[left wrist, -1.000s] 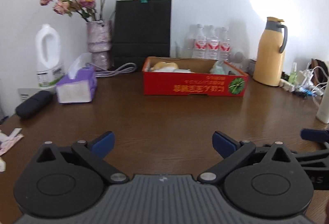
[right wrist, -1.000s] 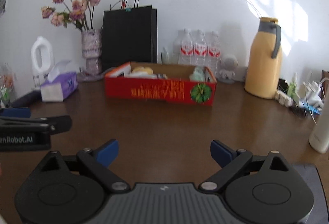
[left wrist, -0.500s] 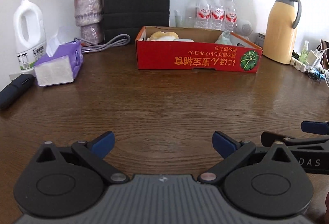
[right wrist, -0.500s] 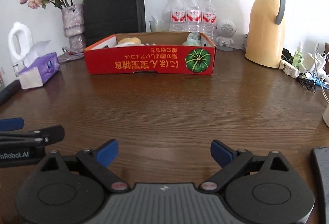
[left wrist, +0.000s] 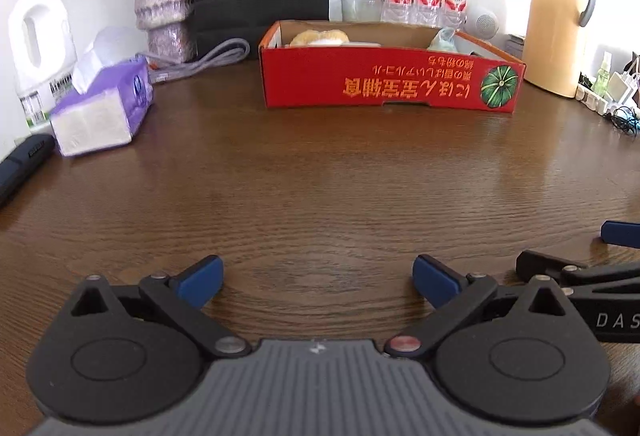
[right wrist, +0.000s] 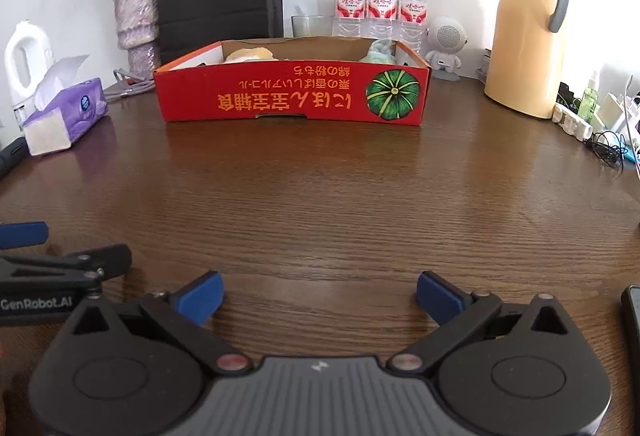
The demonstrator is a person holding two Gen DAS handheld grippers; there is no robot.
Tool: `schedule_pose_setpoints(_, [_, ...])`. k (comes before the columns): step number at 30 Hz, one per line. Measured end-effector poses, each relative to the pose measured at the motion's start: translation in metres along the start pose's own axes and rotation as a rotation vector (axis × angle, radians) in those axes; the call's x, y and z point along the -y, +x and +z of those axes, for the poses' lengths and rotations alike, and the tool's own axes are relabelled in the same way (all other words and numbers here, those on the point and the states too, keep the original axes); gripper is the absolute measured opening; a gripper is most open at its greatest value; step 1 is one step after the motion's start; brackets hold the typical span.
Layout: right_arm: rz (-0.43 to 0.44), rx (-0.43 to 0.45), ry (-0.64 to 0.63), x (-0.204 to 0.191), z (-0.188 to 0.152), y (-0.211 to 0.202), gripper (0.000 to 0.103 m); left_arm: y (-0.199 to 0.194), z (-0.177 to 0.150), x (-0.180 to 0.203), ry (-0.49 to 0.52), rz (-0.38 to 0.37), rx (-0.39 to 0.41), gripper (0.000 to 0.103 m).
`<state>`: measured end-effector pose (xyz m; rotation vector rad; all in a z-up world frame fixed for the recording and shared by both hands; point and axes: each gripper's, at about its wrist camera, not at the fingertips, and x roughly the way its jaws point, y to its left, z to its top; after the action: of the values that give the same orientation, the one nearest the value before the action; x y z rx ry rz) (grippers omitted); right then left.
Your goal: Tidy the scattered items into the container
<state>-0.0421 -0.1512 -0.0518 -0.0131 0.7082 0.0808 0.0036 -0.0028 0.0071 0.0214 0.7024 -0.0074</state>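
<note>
Judging the step: both tongs empty over bare wood and the box already holding things, this reads as the close of the tidying or the search for a last stray item.
Left edge: a dark case (left wrist: 24, 163) lies at the far left of the left wrist view, beside a purple tissue box (left wrist: 100, 107); whether either counts as scattered cannot be told.
Left tongs (left wrist: 318, 278): blue pads spread wide at the bottom of the left wrist view, nothing between them, tilted downward over the table (left wrist: 320, 187).
Centre, container: the red cardboard box (right wrist: 292, 95) sits in the upper middle of the right wrist view, well apart from both tongs, its printed wall facing them.
Contents: a pale yellowish item (right wrist: 248, 53) lies at the box's left end and a light green bundle (right wrist: 378, 49) at its right end.
Right tongs (right wrist: 320, 296): jaws at full spread and just opened wider, empty, angled down like the left pair and just beside it.
Right edge: a yellow thermos (right wrist: 524, 31) stands upper right; a dark flat object (right wrist: 632, 320) shows at the lower right border, too cropped to name.
Next move: probably a scan of the table's edges; if nothing loose remains, the tongs need only pull away.
</note>
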Motion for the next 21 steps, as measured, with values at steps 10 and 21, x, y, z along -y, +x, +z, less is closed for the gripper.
schedule_pose_setpoints(10, [0.000, 0.002, -0.002, 0.0007, 0.0010, 0.0027, 0.103, 0.0025, 0.0001, -0.0014, -0.004, -0.002, -0.001, 0.103])
schedule_pose_setpoints(21, [0.000, 0.001, -0.004, -0.0002, 0.0018, 0.0032, 0.103, 0.0025, -0.0001, -0.0012, -0.004, -0.002, -0.002, 0.103])
